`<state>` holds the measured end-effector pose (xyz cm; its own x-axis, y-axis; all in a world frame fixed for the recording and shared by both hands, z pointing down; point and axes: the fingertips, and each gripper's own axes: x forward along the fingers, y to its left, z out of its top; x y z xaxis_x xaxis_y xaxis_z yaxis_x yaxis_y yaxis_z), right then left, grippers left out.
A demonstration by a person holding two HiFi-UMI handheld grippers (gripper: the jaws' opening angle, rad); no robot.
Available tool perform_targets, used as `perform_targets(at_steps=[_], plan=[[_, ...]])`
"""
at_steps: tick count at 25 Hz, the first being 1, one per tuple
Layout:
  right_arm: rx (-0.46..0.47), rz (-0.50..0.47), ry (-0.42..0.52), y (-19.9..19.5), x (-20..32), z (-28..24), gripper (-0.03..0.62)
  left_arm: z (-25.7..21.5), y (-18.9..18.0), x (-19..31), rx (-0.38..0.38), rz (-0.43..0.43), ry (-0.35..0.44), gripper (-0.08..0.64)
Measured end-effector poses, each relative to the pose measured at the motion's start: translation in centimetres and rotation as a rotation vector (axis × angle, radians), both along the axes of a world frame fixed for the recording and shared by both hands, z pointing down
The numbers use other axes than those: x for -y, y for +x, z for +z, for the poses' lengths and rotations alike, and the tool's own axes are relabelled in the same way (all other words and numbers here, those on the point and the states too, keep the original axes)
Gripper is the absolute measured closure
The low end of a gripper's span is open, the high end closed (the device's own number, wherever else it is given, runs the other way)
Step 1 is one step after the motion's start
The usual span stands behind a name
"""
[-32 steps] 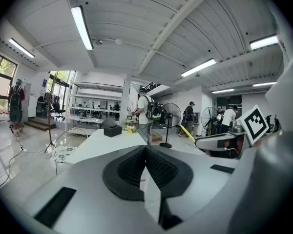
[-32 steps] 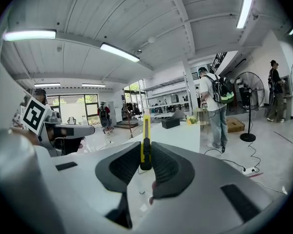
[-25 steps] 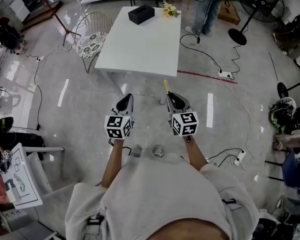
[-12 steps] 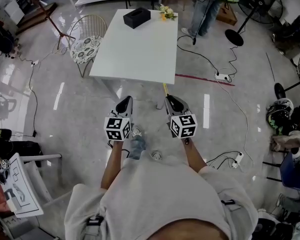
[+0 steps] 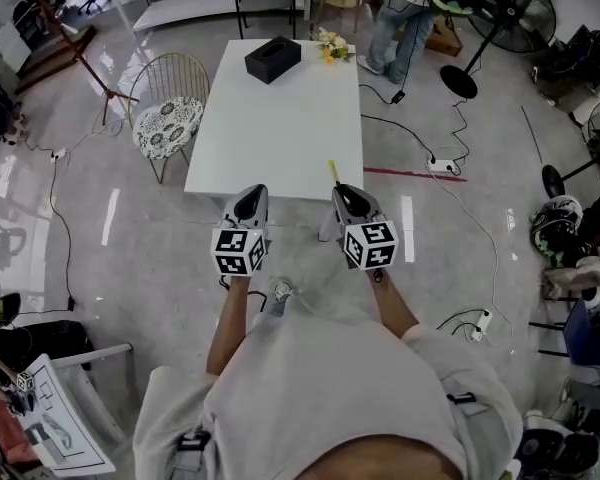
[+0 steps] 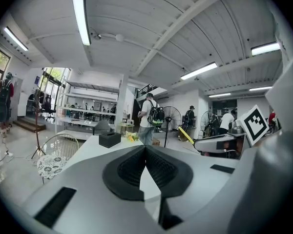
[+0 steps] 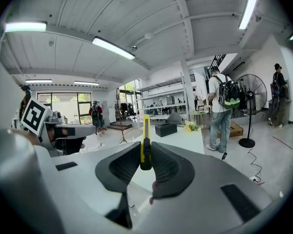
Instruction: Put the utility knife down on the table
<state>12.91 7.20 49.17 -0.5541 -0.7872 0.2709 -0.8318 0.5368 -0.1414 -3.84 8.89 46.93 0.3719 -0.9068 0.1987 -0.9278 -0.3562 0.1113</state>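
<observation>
A yellow utility knife (image 7: 145,139) stands upright between the ribbed pads of my right gripper (image 7: 145,147), which is shut on it. In the head view the utility knife (image 5: 332,172) sticks out past the right gripper (image 5: 338,192), just over the near edge of the white table (image 5: 280,128). My left gripper (image 5: 251,192) hovers beside it at the same edge. In its own view the left gripper (image 6: 145,148) has its tips together and nothing between them.
A black tissue box (image 5: 273,58) and small flowers (image 5: 332,44) sit at the table's far end. A wire chair (image 5: 170,108) stands left of the table. Cables and a power strip (image 5: 443,166) lie on the floor at right. A person (image 5: 400,18) stands beyond the table.
The person has walked forward: the table has come closer and both grippers now reach its near edge. The knife stays gripped in the right gripper.
</observation>
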Motion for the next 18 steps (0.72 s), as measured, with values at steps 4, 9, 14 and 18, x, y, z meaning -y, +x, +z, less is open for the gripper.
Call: perform_targets(at_steps=[4, 9, 14, 18], plan=[[-0.013, 0.013, 0.012, -2.0, 2.7, -0.7, 0.509, -0.5, -2.6, 2.7, -0.007, 0.004, 0.013, 0.54], [-0.019, 0.028, 0.022, -4.4, 4.8, -0.9, 0.509, -0.5, -5.6, 5.1, -0.011, 0.008, 0.017, 0.54], [-0.019, 0.051, 0.014, -5.3, 6.2, -0.3, 0.509, -0.2, -7.0, 7.1, -0.007, 0.025, 0.009, 0.54], [-0.021, 0.062, -0.006, -5.2, 7.1, 0.5, 0.509, 0.4, -7.2, 8.4, -0.004, 0.033, -0.004, 0.54]])
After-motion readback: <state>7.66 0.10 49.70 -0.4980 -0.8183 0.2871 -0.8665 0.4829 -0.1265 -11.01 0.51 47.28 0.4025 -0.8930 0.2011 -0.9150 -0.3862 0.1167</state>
